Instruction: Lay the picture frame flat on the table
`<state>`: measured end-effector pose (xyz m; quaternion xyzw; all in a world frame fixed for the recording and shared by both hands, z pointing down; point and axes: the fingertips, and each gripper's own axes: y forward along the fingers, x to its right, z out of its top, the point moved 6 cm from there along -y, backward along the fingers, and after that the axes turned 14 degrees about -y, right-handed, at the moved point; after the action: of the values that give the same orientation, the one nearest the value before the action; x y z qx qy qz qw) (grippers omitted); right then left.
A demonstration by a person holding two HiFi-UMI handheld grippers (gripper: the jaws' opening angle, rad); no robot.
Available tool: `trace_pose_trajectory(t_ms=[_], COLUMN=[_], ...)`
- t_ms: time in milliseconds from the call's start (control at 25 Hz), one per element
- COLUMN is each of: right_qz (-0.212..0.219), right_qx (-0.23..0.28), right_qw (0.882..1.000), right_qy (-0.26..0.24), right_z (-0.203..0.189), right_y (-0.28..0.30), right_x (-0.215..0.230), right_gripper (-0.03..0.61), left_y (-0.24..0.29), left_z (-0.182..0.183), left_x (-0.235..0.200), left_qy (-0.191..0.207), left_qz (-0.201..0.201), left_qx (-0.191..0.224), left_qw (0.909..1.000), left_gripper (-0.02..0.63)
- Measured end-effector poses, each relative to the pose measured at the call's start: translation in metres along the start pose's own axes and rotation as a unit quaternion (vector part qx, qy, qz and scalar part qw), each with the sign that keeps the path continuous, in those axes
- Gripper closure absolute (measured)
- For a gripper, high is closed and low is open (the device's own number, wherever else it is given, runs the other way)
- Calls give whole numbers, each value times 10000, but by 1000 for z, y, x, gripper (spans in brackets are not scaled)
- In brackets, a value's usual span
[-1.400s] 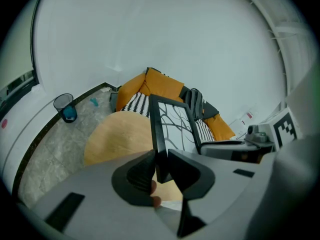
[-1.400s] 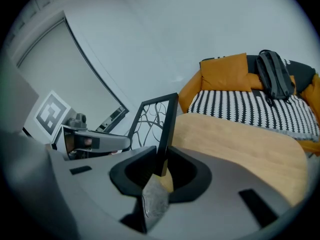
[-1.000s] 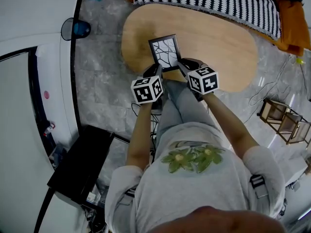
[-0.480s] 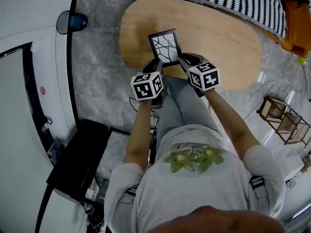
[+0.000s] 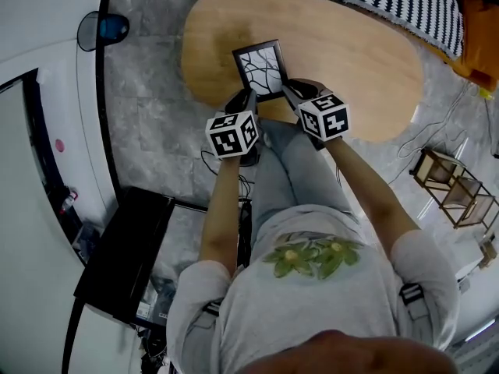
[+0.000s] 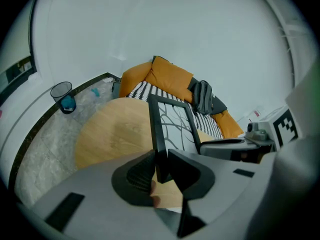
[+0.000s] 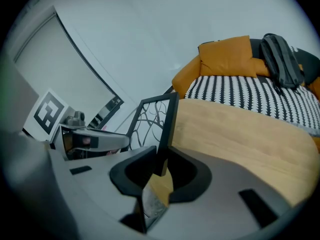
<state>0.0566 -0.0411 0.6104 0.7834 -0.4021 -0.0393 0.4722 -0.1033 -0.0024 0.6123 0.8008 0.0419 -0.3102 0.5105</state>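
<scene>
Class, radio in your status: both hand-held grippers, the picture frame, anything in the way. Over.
Left hand-held gripper and right hand-held gripper each shut on a side edge of the picture frame. Frame over table, near end. Nothing in its way.

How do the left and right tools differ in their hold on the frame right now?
The left tool clamps the frame's left bar; the right tool clamps its right bar. In the head view the left tool sits slightly nearer the person than the right tool. Both are shut on the black border near a lower corner; the frame is not yet flat on the table.
</scene>
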Motion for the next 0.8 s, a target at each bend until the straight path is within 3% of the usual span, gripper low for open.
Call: trace_pose_trajectory(t_ms=[800], right_qz=[-41], right_qx=[-282], right_qw=[9996], right_qy=[-3], right_z=[-9], right_y=[20], right_x=[12], right_gripper=[500], left_y=[22], left_z=[-5], left_x=[-9], left_qy=[103], left_qz=[68], left_qx=[-77], left_qw=[9999], left_gripper=[520])
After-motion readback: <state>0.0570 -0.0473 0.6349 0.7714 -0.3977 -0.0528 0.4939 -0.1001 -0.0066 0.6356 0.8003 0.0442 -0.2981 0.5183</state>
